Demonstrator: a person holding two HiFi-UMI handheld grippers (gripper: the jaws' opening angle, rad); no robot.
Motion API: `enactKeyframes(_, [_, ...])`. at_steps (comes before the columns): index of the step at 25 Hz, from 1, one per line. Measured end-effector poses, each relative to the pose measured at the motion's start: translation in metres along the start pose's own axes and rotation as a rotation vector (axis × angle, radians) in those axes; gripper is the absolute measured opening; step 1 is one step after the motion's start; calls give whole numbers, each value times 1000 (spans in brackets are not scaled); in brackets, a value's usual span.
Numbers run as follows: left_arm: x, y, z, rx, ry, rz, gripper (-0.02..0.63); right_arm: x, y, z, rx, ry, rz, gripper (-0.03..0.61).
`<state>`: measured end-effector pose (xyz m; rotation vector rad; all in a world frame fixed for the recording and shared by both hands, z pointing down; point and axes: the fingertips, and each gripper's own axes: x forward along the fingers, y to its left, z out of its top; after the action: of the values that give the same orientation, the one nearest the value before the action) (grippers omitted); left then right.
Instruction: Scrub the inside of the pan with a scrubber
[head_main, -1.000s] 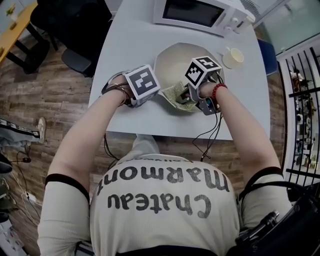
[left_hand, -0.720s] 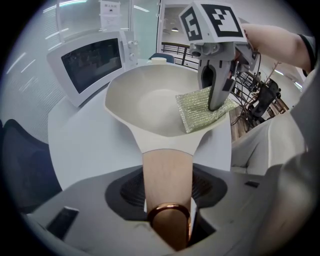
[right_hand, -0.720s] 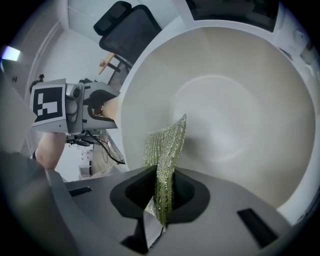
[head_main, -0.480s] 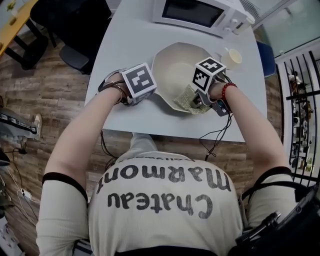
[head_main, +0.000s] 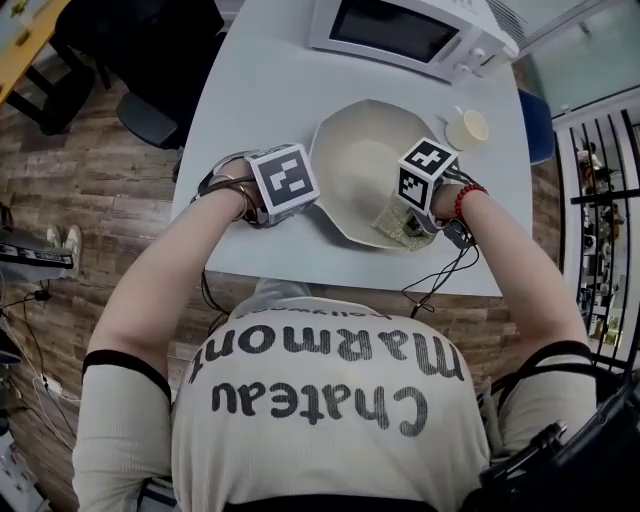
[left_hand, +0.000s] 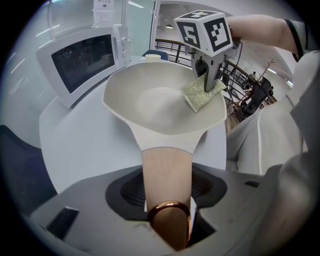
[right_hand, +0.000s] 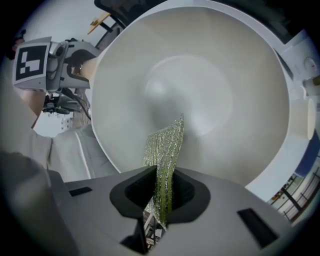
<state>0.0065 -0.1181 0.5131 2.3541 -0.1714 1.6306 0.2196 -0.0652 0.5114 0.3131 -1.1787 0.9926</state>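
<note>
In the head view, the pan (head_main: 358, 160) is steadied by the left gripper (head_main: 300, 200), and the scrubber (head_main: 392, 226) is seen beneath the right gripper (head_main: 403, 220). In the left gripper view, the jaws are clamped on the handle (left_hand: 166, 175). In the right gripper view, the scrubber is pinched between the jaws, its free end laid on the pan's inner wall just ahead. Scrubbing is judged under way, not finished.

Head camera looks steeply down on the desk (head_main: 260, 100); both gripper cameras ride close, facing the shared pan (head_main: 358, 165) from opposite sides.
</note>
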Motion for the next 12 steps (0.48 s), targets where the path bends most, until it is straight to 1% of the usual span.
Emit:
enactKeyframes(3, [0, 1, -2, 33, 22, 0, 213, 1, -21, -11, -8, 71, -87, 54])
enactKeyframes(6, [-1, 1, -6, 61, 68, -4, 213, -3, -49, -23, -11, 140, -212, 54])
enactKeyframes(8, [0, -1, -4, 81, 69, -15, 212, -8, -66, -31, -14, 179, -298, 55])
enactKeyframes(12, [1, 0, -1, 99, 68, -33, 212, -18, -81, -31, -36, 221, -406, 55])
